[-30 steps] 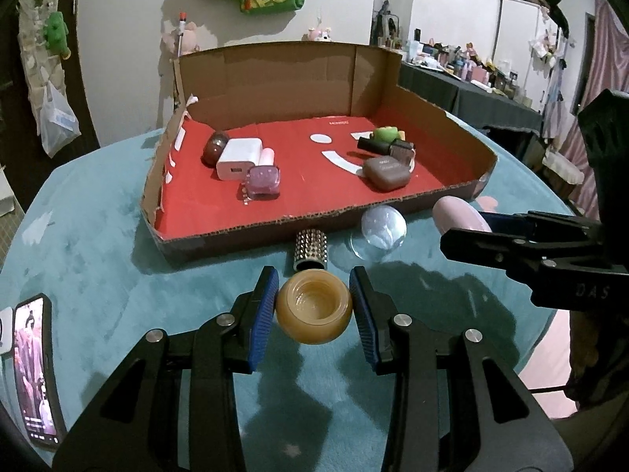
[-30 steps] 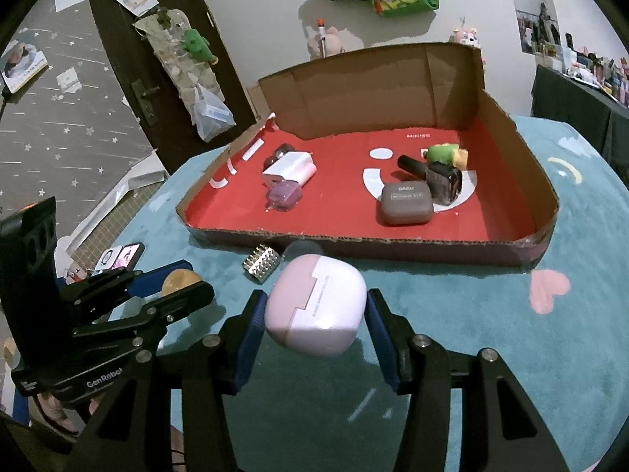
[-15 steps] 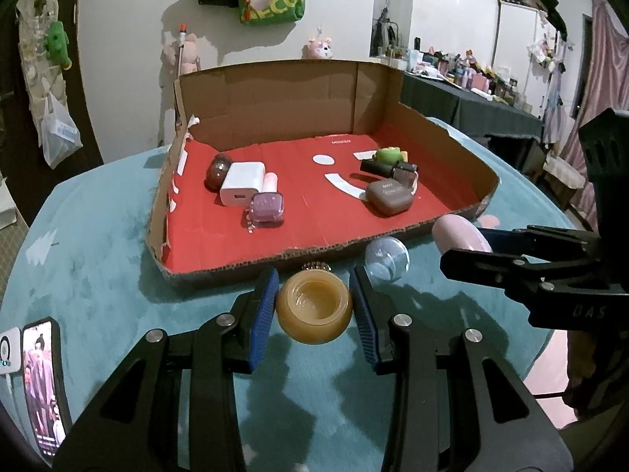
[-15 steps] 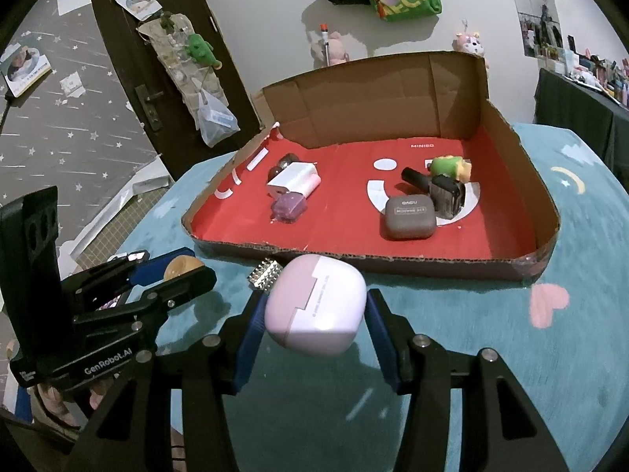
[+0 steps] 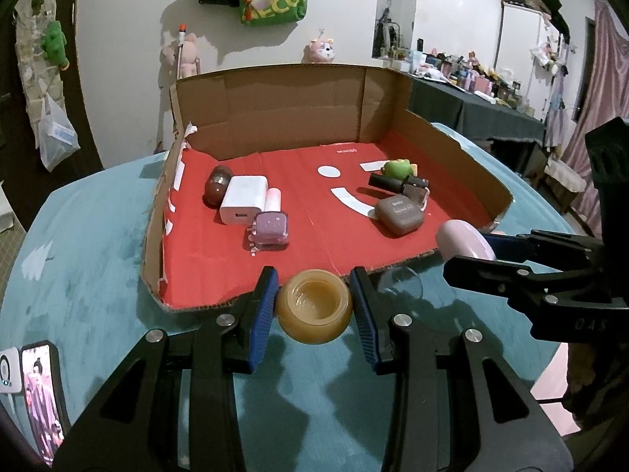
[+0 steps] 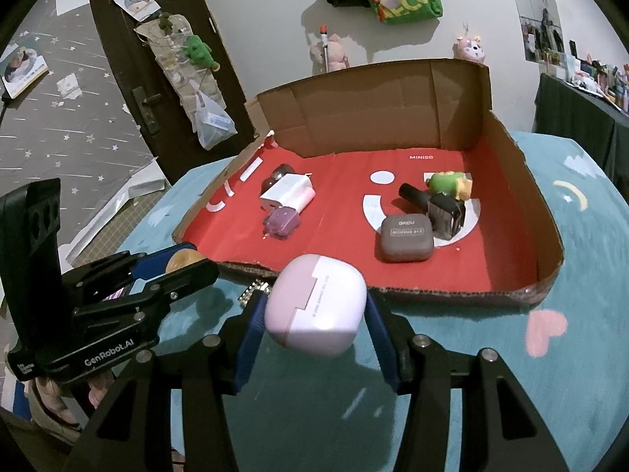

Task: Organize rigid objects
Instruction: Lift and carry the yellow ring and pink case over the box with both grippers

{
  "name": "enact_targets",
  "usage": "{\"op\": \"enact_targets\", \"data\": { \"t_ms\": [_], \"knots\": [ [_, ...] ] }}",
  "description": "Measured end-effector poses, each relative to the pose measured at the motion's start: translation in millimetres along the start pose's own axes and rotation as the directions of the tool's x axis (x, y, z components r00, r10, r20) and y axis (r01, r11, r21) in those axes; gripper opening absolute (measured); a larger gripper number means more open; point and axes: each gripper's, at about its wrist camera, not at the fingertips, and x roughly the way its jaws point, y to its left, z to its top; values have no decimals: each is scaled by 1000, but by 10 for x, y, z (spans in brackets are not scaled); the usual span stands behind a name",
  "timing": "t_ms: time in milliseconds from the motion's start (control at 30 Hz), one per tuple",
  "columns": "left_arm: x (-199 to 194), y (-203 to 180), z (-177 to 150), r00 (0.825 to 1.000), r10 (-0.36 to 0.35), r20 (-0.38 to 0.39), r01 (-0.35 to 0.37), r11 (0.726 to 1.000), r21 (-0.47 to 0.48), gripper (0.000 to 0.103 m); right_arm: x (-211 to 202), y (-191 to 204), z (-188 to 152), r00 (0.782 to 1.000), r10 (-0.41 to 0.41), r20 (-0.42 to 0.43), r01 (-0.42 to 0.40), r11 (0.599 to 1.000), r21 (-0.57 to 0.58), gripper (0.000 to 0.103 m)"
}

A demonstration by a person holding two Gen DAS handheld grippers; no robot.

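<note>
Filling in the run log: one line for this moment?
left hand-held gripper: shut on amber round jar | right hand-held gripper: shut on pink earbud case

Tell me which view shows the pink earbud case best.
The right wrist view: the pink earbud case sits centred and close between the right hand-held gripper's pads, seam and print visible. The left wrist view shows only its rounded end, partly hidden by the gripper.
</note>
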Motion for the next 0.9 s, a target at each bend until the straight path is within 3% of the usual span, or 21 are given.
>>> {"op": "enact_targets", "data": {
  "t_ms": [900],
  "knots": [
    [549,181,239,996,-22,-81,19,999,-37,36,470,-173,326,998,-30,-63,30,1000,-5,54]
  ]
}}
